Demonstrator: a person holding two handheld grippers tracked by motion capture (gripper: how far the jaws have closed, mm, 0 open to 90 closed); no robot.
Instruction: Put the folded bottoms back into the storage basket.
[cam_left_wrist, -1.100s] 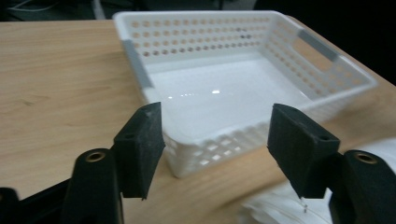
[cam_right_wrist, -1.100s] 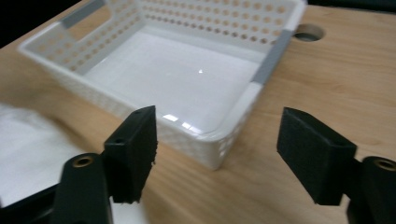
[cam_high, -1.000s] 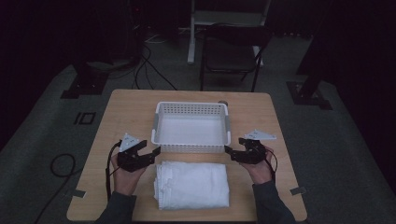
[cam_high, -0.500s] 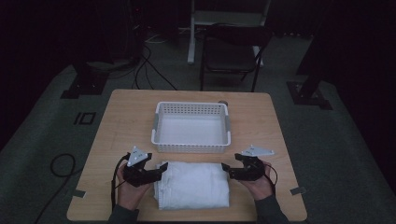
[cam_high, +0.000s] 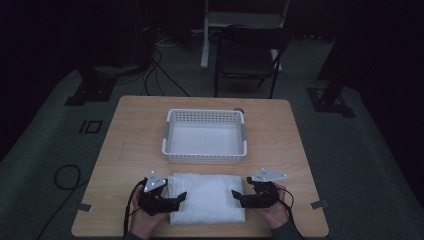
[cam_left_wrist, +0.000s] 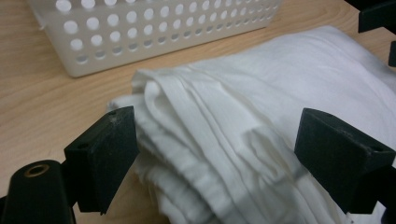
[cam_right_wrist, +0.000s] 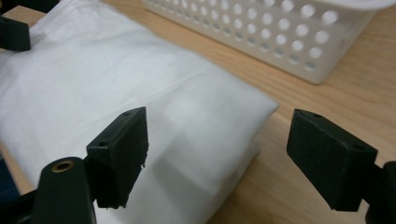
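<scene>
A folded white towel (cam_high: 207, 197) lies on the wooden table (cam_high: 135, 145), near its front edge. My left gripper (cam_high: 181, 196) is at the towel's left side and my right gripper (cam_high: 236, 195) at its right side, both pointing inward. In the left gripper view the left gripper (cam_left_wrist: 219, 154) has just been opening; the towel's (cam_left_wrist: 261, 93) layered edge lies between the wide jaws, unpressed. In the right gripper view the right gripper (cam_right_wrist: 224, 154) has also just been opening, its jaws astride the towel's (cam_right_wrist: 116, 79) corner without gripping it.
A white perforated basket (cam_high: 205, 136) stands empty just behind the towel, mid-table; its wall (cam_left_wrist: 140, 32) is close to both grippers. A small round object (cam_high: 239, 110) sits behind the basket. A dark chair (cam_high: 247, 55) and floor cables lie beyond the table.
Both hands have moved from beside the basket's front corners toward the near edge and down, ending at the towel's two sides. Both pairs of jaws look wider.
</scene>
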